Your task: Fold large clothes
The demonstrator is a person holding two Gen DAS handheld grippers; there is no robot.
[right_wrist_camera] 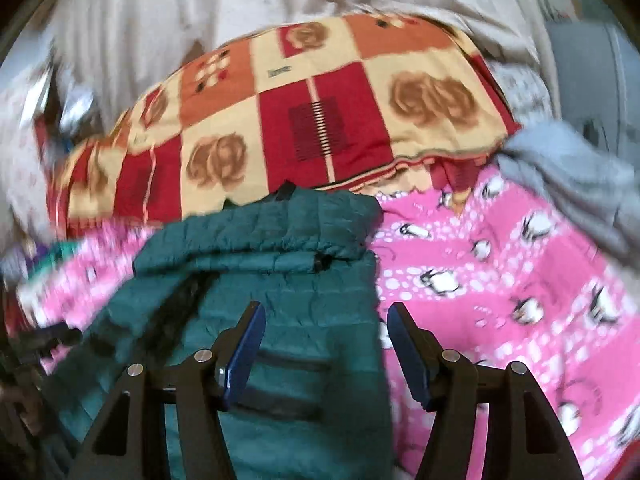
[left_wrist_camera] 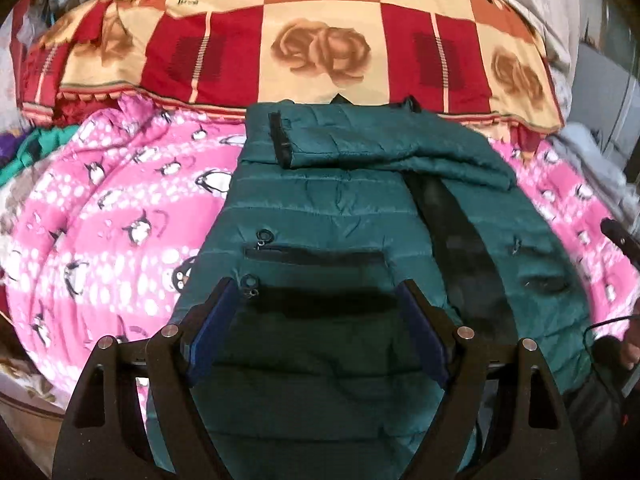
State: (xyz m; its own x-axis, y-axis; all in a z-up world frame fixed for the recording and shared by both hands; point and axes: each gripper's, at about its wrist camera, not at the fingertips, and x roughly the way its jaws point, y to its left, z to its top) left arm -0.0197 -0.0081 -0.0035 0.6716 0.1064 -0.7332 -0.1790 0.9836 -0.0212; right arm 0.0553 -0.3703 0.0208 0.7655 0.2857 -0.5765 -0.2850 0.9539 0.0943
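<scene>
The teal puffer jacket [left_wrist_camera: 320,216] lies front-up on the pink penguin blanket [left_wrist_camera: 120,208] covering the bed, its collar end toward the red and cream rose quilt [left_wrist_camera: 320,40]; one sleeve [left_wrist_camera: 360,144] is already folded across the chest, so I judge the sides are in and the lengthwise fold from hem to collar is still to do. My left claw [left_wrist_camera: 318,312] hangs tilted down over the near part of the jacket by its zip pockets [left_wrist_camera: 316,256], blue pads spread wide and pinching nothing. My right claw [right_wrist_camera: 326,340] angles down over the jacket's right edge, jaws apart and empty, one pad above teal fabric and the other above pink blanket.
</scene>
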